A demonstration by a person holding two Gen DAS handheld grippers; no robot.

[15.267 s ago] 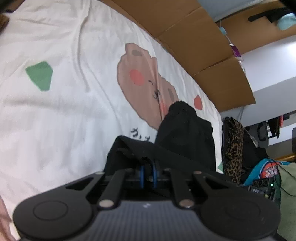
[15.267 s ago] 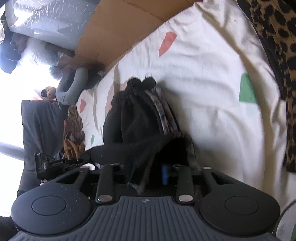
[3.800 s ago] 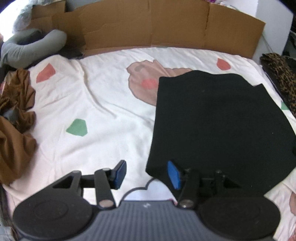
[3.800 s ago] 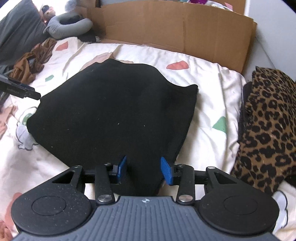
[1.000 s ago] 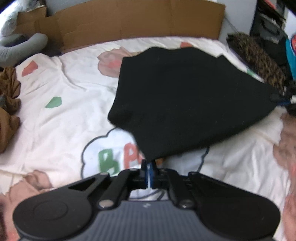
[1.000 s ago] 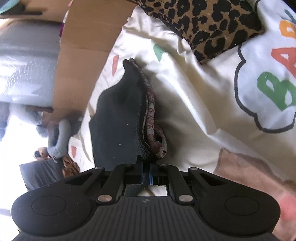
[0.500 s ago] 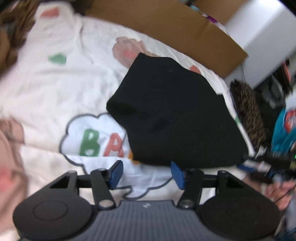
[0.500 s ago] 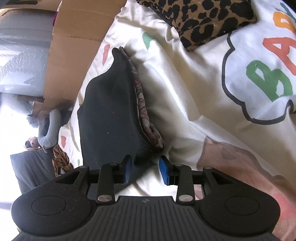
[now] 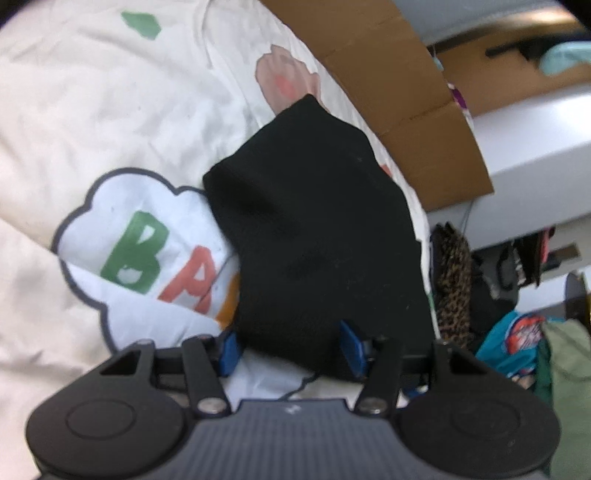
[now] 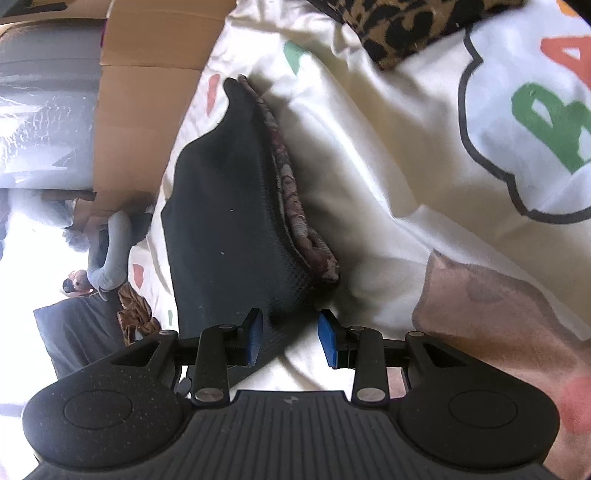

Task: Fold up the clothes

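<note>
Both grippers have let go since a second ago: then each was pinched on a corner of the black garment, and their jaws have just been opening.

Left wrist view, from the left: the cream sheet (image 9: 92,122) fills the left half, with a green patch in the upper left and a cloud print with the letters "BA" at centre left. The garment (image 9: 317,221) lies folded on the sheet in the middle of the frame, covering the right end of the cloud print, its far tip pointing to the upper centre. The left gripper (image 9: 291,349) sits at the bottom centre with its blue pads apart; the garment's near edge lies between them, and no pad visibly presses on it. Brown cardboard (image 9: 406,96) runs along the bed's far side toward the upper right. At the right edge are a leopard-print cloth (image 9: 452,280) and a blurred clutter of other things.

Right wrist view, from the left: the left edge is overexposed, with a grey neck pillow (image 10: 110,251) and a brown cloth (image 10: 136,310) at lower left, and cardboard (image 10: 147,74) in the upper left. The garment (image 10: 229,214) runs from upper centre down to bottom centre, with a patterned layer (image 10: 291,206) showing along its right edge. The right gripper (image 10: 290,341) is at bottom centre, pads parted, the garment's near corner between them and passing close by the left pad; whether it touches I cannot tell. Right of that is the sheet (image 10: 388,155), with the leopard cloth (image 10: 406,26) at the top and the cloud print at the right edge.
</note>
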